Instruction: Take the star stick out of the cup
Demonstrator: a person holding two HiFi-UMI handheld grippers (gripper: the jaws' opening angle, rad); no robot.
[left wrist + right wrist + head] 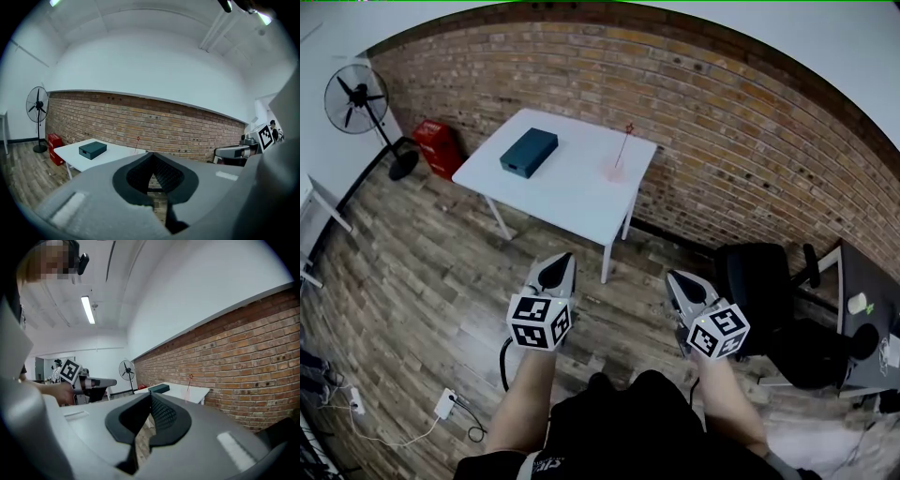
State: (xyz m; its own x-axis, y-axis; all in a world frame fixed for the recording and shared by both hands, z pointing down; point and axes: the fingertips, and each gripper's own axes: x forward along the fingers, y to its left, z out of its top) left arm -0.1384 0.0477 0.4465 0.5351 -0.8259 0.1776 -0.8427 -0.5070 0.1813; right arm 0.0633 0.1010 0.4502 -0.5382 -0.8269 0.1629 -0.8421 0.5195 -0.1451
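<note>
Head view shows a white flat table [572, 187] at 12 o'clock, well apart from both tools. On the table's 3 o'clock side stands a small see-through pink cup [614, 172] with the thin red star stick [623, 145] upright inside it. A dark blue-green box [528, 153] lies at 9 o'clock from the cup, and the left gripper [558, 266] and right gripper [676, 279] each have their jaws pressed together, holding nothing.

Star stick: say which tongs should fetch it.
Probably right: the cup holding the star stick stands at the right edge of the table, nearer the right tongs than the left tongs. Both are shut.
</note>
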